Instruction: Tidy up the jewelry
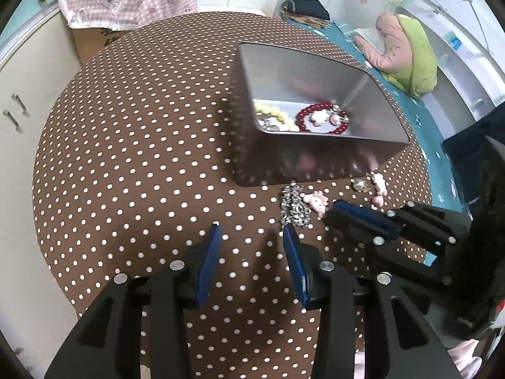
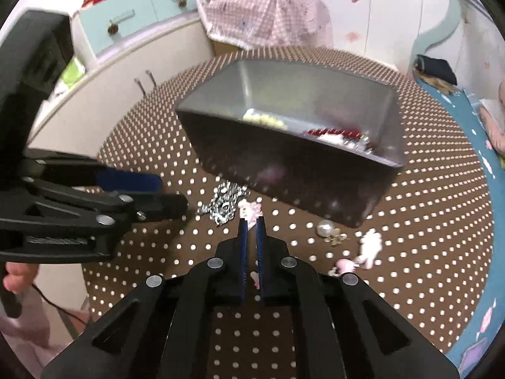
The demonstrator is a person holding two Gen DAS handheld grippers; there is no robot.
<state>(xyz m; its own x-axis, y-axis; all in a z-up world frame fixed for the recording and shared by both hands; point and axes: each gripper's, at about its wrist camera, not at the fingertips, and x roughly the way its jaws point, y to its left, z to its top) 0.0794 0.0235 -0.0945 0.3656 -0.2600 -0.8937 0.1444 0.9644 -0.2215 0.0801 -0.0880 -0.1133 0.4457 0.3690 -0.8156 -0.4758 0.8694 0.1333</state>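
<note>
Left wrist view first: my left gripper (image 1: 251, 232) hangs with its jaws partly open and nothing between them, low in the frame above the polka-dot tablecloth (image 1: 132, 145). Just right of centre lies the silver chain (image 1: 295, 207), with the pink cat charm (image 1: 317, 202) touching it. At upper right the metal tin (image 1: 303, 164) already holds a red bead bracelet (image 1: 322, 117). My right gripper (image 1: 358, 221) comes in from the right, jaws narrowed to a slit on that charm, as the right wrist view confirms. So I judge this the pick-up step; next calls for lifting without snagging the chain, then clearing the tin's near wall.
</note>
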